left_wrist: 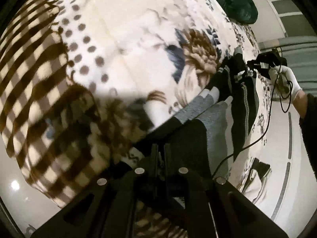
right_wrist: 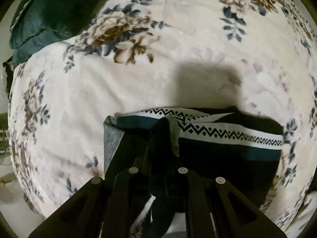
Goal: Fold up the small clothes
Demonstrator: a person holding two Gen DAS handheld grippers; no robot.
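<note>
A small dark garment [right_wrist: 227, 158] with a white zigzag-patterned band and a teal stripe lies on the floral blanket [right_wrist: 138, 79]. In the left wrist view it stretches from my left gripper toward the right one as black and grey cloth [left_wrist: 218, 115]. My left gripper [left_wrist: 161, 148] is shut on its dark near end. My right gripper [right_wrist: 166, 130] is shut on its edge by the patterned band. The right gripper also shows in the left wrist view [left_wrist: 255, 63], held by a white-gloved hand [left_wrist: 285, 79].
The blanket has a brown checked and dotted border [left_wrist: 39, 79] on the left. A dark green cushion [right_wrist: 49, 15] lies at the far edge of the bed. White tiled floor [left_wrist: 277, 138] shows beside the bed. A cable [left_wrist: 263, 134] hangs from the right gripper.
</note>
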